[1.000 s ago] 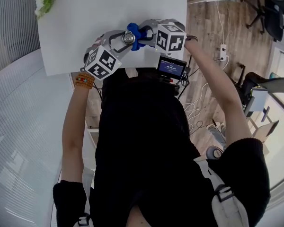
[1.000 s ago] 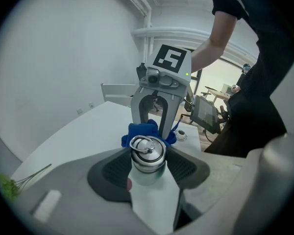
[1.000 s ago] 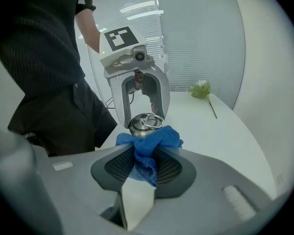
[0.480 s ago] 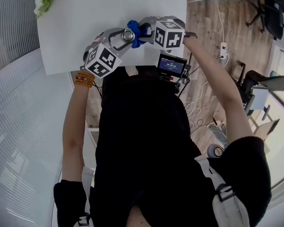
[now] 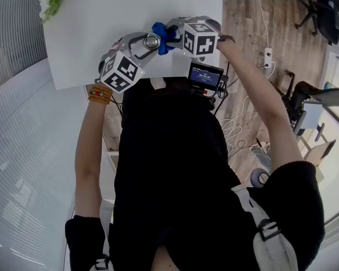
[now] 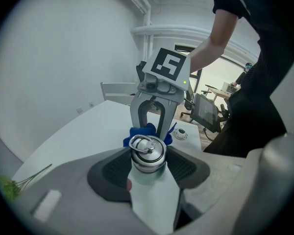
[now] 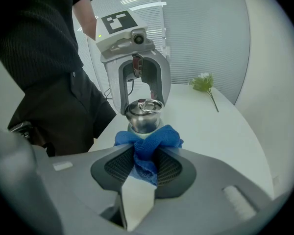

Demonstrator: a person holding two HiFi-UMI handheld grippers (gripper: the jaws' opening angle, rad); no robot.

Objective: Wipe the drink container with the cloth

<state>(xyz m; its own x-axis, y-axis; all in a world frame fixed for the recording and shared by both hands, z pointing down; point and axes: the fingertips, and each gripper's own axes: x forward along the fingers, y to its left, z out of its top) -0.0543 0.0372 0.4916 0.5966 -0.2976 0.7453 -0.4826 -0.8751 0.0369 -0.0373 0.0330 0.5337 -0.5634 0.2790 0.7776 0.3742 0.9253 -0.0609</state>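
Note:
A pale drink bottle (image 6: 149, 187) with a steel cap and ring (image 6: 147, 153) is held between the jaws of my left gripper (image 6: 148, 166), which is shut on it. The bottle cap (image 5: 153, 40) shows in the head view above the white table (image 5: 101, 33), near its front edge. My right gripper (image 7: 146, 164) is shut on a blue cloth (image 7: 148, 148). The cloth (image 5: 163, 36) presses against the bottle's side just below the cap (image 7: 144, 114). My two grippers face each other, left gripper (image 5: 137, 48) and right gripper (image 5: 175, 37) close together.
A white flower with green stem (image 5: 52, 0) lies at the table's far left corner. A small screen (image 5: 204, 75) hangs at the person's chest. Cables and a power strip (image 5: 265, 58) lie on the wooden floor to the right, with chairs (image 5: 319, 16) beyond.
Both grippers, with bottle and cloth, have shifted slightly up the view, farther over the table. The cloth stays against the bottle below the cap.

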